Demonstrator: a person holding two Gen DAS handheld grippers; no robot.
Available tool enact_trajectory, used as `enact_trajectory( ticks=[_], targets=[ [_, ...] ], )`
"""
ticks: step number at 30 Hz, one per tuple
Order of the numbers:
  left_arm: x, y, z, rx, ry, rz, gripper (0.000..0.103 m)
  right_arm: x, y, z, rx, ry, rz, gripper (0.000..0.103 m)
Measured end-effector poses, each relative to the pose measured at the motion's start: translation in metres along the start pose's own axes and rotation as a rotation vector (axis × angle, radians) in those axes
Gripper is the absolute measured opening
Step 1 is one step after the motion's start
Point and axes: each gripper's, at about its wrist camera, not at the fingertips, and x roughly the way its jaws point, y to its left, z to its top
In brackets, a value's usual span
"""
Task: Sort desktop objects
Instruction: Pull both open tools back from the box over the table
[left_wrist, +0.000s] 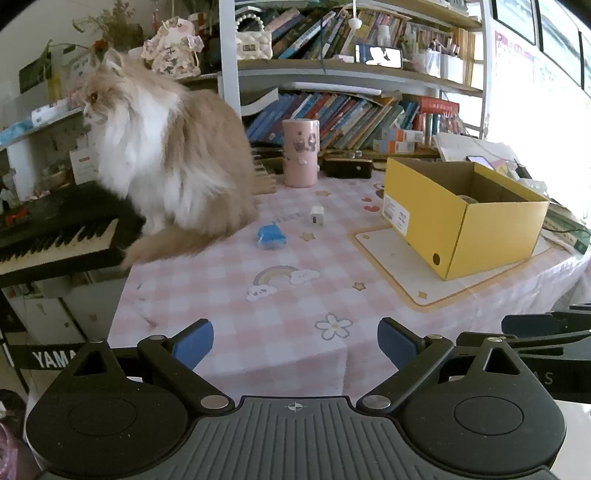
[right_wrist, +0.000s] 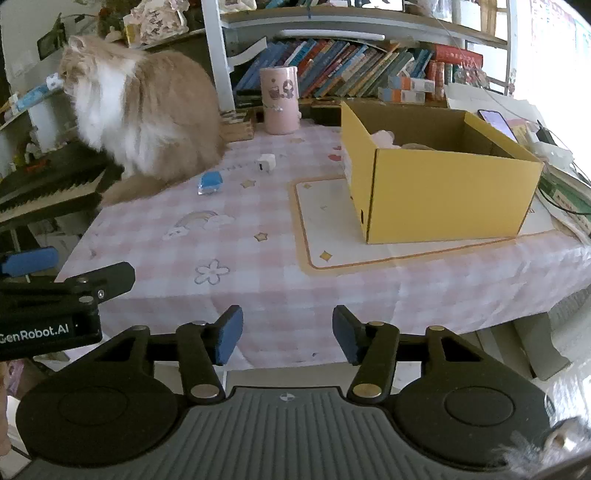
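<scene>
A small blue object (left_wrist: 270, 236) (right_wrist: 209, 183) and a white charger plug (left_wrist: 317, 215) (right_wrist: 266, 162) lie on the pink checked tablecloth (left_wrist: 258, 317) (right_wrist: 258, 266), in front of the cat. An open yellow cardboard box (left_wrist: 461, 218) (right_wrist: 436, 177) stands at the right with some soft things inside. A pink cylinder cup (left_wrist: 300, 153) (right_wrist: 279, 99) stands at the back. My left gripper (left_wrist: 295, 345) is open and empty over the table's near edge. My right gripper (right_wrist: 288, 338) is open and empty, also at the near edge, to the right of the left one (right_wrist: 55, 291).
A fluffy cream and white cat (left_wrist: 166, 155) (right_wrist: 140, 107) sits at the table's left, beside a black keyboard (left_wrist: 55, 236) (right_wrist: 48, 184). Bookshelves (left_wrist: 351, 110) line the back. A phone (right_wrist: 496, 123) and cables lie right of the box.
</scene>
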Motion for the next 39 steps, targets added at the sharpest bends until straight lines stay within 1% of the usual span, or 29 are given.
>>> enact_trajectory(
  ticks=[7,19,28,35,39],
  targets=[
    [-0.001,0.006,0.000,-0.003,-0.007,-0.001,0.097,0.002,0.009,0.003,-0.007,-0.004,0.004,0.045],
    [0.001,0.023,0.001,-0.013,-0.024,-0.004,0.097,0.008,0.025,0.011,-0.028,-0.008,0.001,0.045],
    [0.006,0.025,0.005,-0.018,-0.031,-0.008,0.097,0.013,0.025,0.018,-0.035,-0.011,-0.003,0.045],
    [0.023,0.029,0.014,-0.036,-0.022,0.008,0.097,0.026,0.025,0.028,-0.054,-0.010,0.012,0.045],
    [0.036,0.028,0.021,-0.028,-0.014,0.018,0.097,0.038,0.021,0.037,-0.053,-0.004,0.021,0.045]
  ],
)
